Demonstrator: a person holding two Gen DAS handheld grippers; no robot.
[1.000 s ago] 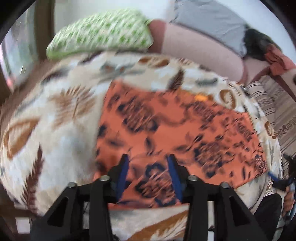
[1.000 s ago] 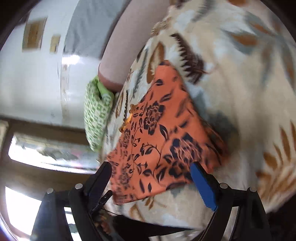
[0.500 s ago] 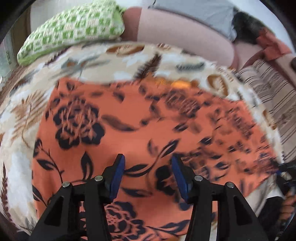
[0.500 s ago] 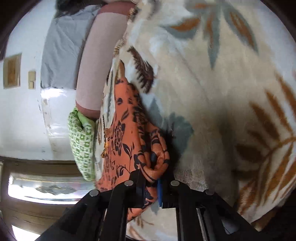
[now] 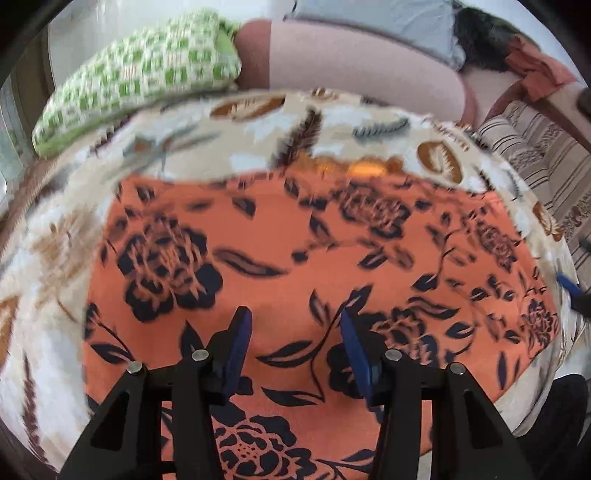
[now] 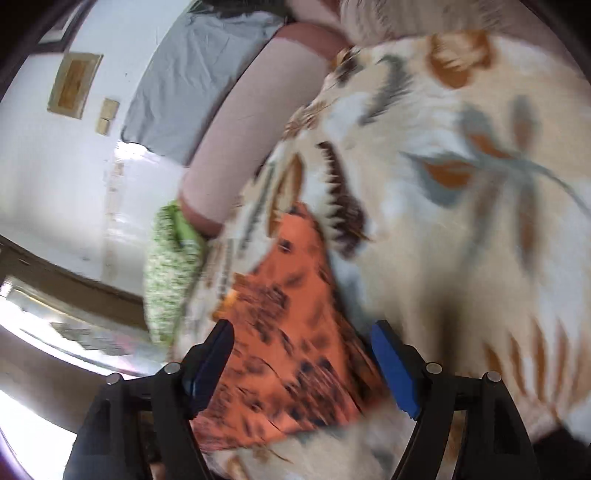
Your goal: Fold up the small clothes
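An orange garment with dark flowers lies spread flat on the leaf-print blanket. My left gripper points down over its near middle, jaws apart with nothing pinched between the blue pads. At the right edge of that view, one blue fingertip of the right gripper shows by the garment's right corner. In the right wrist view the garment lies bunched along its edge. My right gripper has its jaws opening, the cloth lying loose between and beyond them. That view is blurred by motion.
A green checked pillow and a pink bolster line the far side of the bed, with grey cloth behind. A striped cushion sits at the right. A bright window is beyond the pillow.
The left gripper came in lower over the garment, then held still. The right gripper closed on the garment's edge, then let go and pulled back with its jaws wide.
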